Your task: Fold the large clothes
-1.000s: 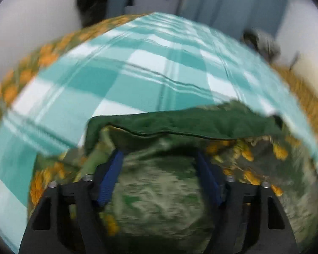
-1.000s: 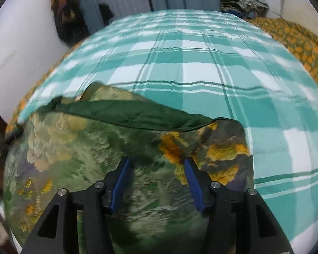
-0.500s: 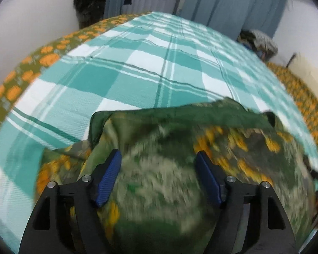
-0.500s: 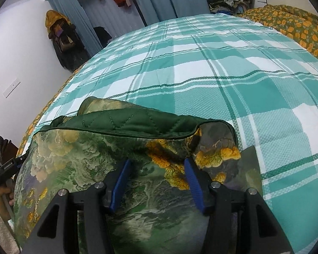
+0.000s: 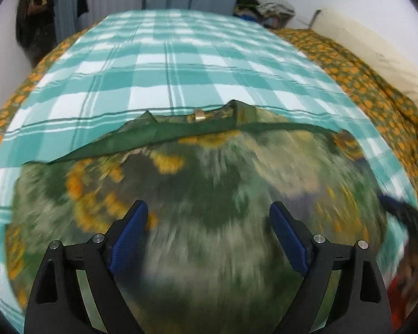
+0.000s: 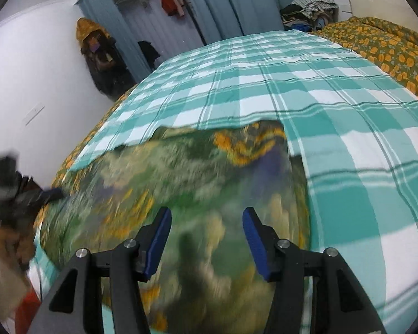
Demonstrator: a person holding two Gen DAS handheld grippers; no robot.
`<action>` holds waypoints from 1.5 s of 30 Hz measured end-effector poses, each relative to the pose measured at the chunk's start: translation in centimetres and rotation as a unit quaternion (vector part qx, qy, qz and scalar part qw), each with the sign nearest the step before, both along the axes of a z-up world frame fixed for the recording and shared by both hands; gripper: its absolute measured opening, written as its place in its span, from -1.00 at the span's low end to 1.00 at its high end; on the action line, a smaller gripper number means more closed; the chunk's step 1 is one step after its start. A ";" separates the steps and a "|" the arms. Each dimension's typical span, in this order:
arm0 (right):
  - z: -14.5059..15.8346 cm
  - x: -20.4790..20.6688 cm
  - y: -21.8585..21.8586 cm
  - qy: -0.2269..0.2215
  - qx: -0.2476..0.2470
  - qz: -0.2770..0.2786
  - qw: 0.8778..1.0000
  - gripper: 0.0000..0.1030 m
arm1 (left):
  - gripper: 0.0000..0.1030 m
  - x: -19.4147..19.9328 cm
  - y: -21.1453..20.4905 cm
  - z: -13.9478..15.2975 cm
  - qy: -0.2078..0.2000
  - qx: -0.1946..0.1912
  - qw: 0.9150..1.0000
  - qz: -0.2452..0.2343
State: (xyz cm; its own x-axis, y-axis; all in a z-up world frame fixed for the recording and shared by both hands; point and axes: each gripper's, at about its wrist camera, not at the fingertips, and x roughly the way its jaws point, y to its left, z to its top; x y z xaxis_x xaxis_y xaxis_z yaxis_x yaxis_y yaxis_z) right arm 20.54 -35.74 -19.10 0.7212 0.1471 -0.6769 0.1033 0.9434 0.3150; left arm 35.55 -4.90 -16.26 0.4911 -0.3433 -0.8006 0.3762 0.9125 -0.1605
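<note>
The soft, floppy jacket (image 5: 209, 194) lies on the bed (image 5: 181, 64); left tongs (image 5: 209, 220) have just been opening and stand apart, right tongs (image 6: 206, 225) apart too; its near hem looks easiest to pinch.

Green floral quilted garment (image 5: 209, 194) lay on teal-and-white checked bedsheet (image 5: 181, 64) — orange-flowered blanket (image 5: 376, 89) along sheet's right, clothes pile (image 5: 264, 8) behind.

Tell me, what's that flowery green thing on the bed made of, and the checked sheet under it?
The garment looks like soft padded fabric: its plain green lining drapes, though blur hides detail. The checked sheet seems thin woven cloth, probably cotton: matte, with woven-in stripes.
</note>
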 end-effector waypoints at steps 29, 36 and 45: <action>-3.3 -7.0 0.2 0.030 0.050 -0.021 0.998 0.07 | 0.99 -7.2 -1.4 -5.1 -0.028 0.065 0.996 -0.048; -2.1 -9.1 -1.0 0.030 0.056 -0.060 0.996 0.07 | 0.90 -10.7 -1.0 -2.0 -0.033 0.059 0.997 -0.034; -5.8 -10.6 -3.7 0.082 0.146 -0.112 0.980 0.07 | 0.88 -12.4 -1.1 -2.7 -0.019 0.055 0.998 -0.030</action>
